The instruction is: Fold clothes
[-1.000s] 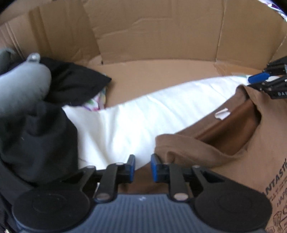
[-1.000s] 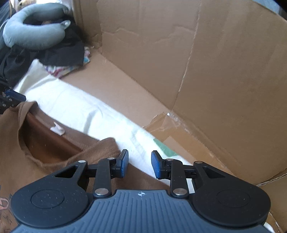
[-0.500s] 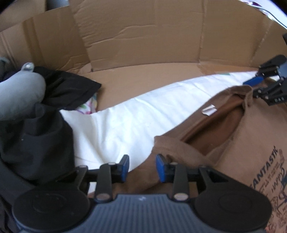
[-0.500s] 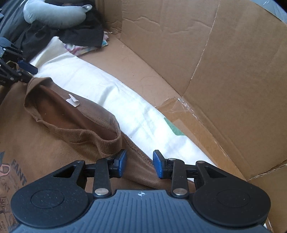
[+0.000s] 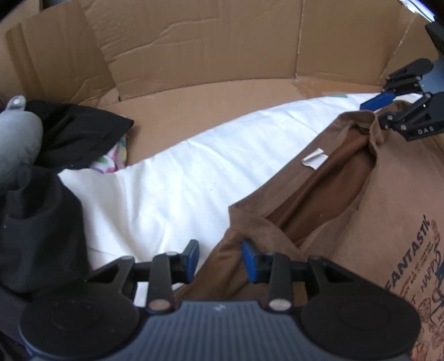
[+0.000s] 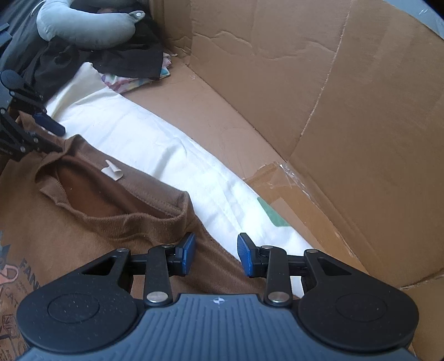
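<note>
A brown T-shirt (image 5: 394, 194) with a printed front lies on a white sheet (image 5: 172, 177), collar and white neck tag (image 5: 315, 161) up. My left gripper (image 5: 219, 259) is open, its jaws standing over the shirt's left shoulder edge. My right gripper (image 6: 215, 254) is open over the right shoulder edge of the shirt (image 6: 83, 222). Each gripper also shows in the other's view: the right one (image 5: 388, 108) at the far collar end, the left one (image 6: 41, 130) likewise. Neither holds cloth.
Cardboard walls (image 5: 208, 47) and a cardboard floor (image 6: 222, 111) enclose the sheet (image 6: 155, 144). A pile of black clothes (image 5: 75, 133) with a grey neck pillow (image 6: 83, 25) and a patterned cloth (image 6: 130, 82) sits at the left end.
Both grippers have opened wider and drawn back along the shoulders. The shirt's collar now lies flatter and stretched between them.
</note>
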Motion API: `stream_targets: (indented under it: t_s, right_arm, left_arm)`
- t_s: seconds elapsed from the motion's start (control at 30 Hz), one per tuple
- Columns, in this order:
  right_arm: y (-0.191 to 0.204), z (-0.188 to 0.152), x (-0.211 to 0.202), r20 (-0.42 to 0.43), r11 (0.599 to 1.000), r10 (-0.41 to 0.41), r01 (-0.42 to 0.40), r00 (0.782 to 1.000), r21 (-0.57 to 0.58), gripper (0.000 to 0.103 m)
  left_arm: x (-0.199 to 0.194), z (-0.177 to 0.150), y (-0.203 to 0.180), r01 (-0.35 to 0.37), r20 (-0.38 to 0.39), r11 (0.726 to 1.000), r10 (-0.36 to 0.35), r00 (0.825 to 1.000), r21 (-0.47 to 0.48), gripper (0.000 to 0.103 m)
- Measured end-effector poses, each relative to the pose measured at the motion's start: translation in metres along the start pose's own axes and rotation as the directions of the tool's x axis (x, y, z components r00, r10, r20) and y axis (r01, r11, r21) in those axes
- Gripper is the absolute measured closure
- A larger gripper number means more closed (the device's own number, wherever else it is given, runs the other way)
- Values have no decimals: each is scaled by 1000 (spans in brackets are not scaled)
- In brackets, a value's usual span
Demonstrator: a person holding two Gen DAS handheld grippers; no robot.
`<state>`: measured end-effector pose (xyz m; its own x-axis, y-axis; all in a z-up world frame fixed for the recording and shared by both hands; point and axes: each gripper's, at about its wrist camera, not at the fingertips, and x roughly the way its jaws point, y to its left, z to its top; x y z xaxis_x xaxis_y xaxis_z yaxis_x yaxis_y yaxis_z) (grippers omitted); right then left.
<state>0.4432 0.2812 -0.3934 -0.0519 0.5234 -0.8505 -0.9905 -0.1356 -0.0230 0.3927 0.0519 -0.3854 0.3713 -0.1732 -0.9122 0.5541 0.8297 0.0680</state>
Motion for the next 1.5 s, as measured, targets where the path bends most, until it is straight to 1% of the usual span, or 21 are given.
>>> stream_targets:
  t_s: [0.03, 0.1, 0.13, 0.27, 0.33, 0.47, 0.67, 0.73, 0.77, 0.8, 0.87, 0.9, 0.97, 1.1, 1.23, 1.3, 1.33, 1.37, 1.43, 1.47, 1.5]
  right_arm:
    - [0, 0, 1, 0, 1000, 5, -5, 1000, 4, 62]
    - [0, 0, 2, 0, 1000, 14, -14, 1000, 8, 62]
    - [0, -1, 2, 2, 1000, 18, -18, 1000, 9, 62]
    - [2, -5, -3, 12, 999, 32, -32, 999, 3, 62]
    - [3, -6, -7, 25, 999, 35, -35, 999, -11, 62]
    - [4, 0, -4, 30, 999, 30, -30, 999, -18, 62]
    - [3, 11, 20, -5, 1000, 29, -29, 1000, 6, 63]
    - [3, 11, 22, -9, 999, 52, -52, 999, 8, 74]
    - [4, 10, 21, -15, 998, 66, -66, 998, -6, 85]
    - [6, 10, 20, -22, 997, 77, -77, 997, -25, 92]
    - [13, 10, 17, -33, 994, 71, -74, 997, -85, 98]
    - [15, 11, 15, -33, 993, 67, -70, 997, -99, 99]
    - [17, 13, 7, -2, 992, 42, -42, 999, -121, 100]
    - [17, 16, -5, 82, 990, -44, 54, 996, -128, 100]
    - [23, 17, 5, 86, 984, -109, 120, 990, -136, 101]
    - [25, 16, 11, 79, 982, -133, 142, 988, -128, 101]
    - [24, 16, 16, 63, 983, -140, 146, 988, -115, 100]
    - [23, 17, 21, 49, 983, -149, 154, 988, -104, 98]
    - [19, 19, 19, 57, 985, -157, 160, 986, -65, 89]
    - [17, 19, 14, 74, 987, -150, 154, 986, -45, 80]
    - [15, 18, 8, 97, 990, -138, 141, 986, -25, 77]
  left_arm:
    - [1, 0, -1, -3, -1, 1000, 3, 1000, 9, 65]
    - [1, 0, -2, 8, 0, 1000, -8, 1000, 14, 74]
    - [1, 0, -2, 25, -2, 1000, -25, 1000, 8, 83]
    - [-2, -2, -7, 16, 18, 999, -17, 1000, 36, 94]
    - [-6, -2, -7, 3, 41, 999, -4, 999, 42, 96]
    - [-20, 0, 3, -7, 112, 1000, 8, 994, -13, 97]
    - [-22, 7, 1, -47, 135, 999, 47, 990, 0, 97]
    - [-23, 7, 1, -50, 140, 999, 50, 989, -2, 97]
    - [-23, 8, 1, -52, 143, 999, 52, 988, -2, 97]
    - [-24, 8, 1, -51, 147, 999, 51, 988, -5, 97]
    - [-25, 8, 3, -50, 157, 999, 51, 986, -11, 97]
    - [-26, 8, 4, -49, 163, 999, 51, 985, -16, 97]
    - [-28, 9, 7, -52, 182, 998, 55, 982, -26, 97]
    - [-29, 10, 11, -59, 203, 997, 66, 977, -40, 98]
    - [-19, 11, 8, -92, 190, 995, 97, 977, -37, 98]
    - [-10, 13, 6, -116, 162, 992, 122, 979, -44, 97]
    - [-5, 14, 5, -129, 147, 991, 134, 980, -47, 95]
    - [1, 16, 4, -137, 111, 989, 143, 984, -55, 93]
    - [1, 17, 2, -155, 90, 987, 159, 983, -49, 91]
    - [-4, 17, 0, -159, 106, 986, 162, 981, -42, 91]
    - [-10, 16, 1, -156, 122, 987, 160, 980, -45, 90]
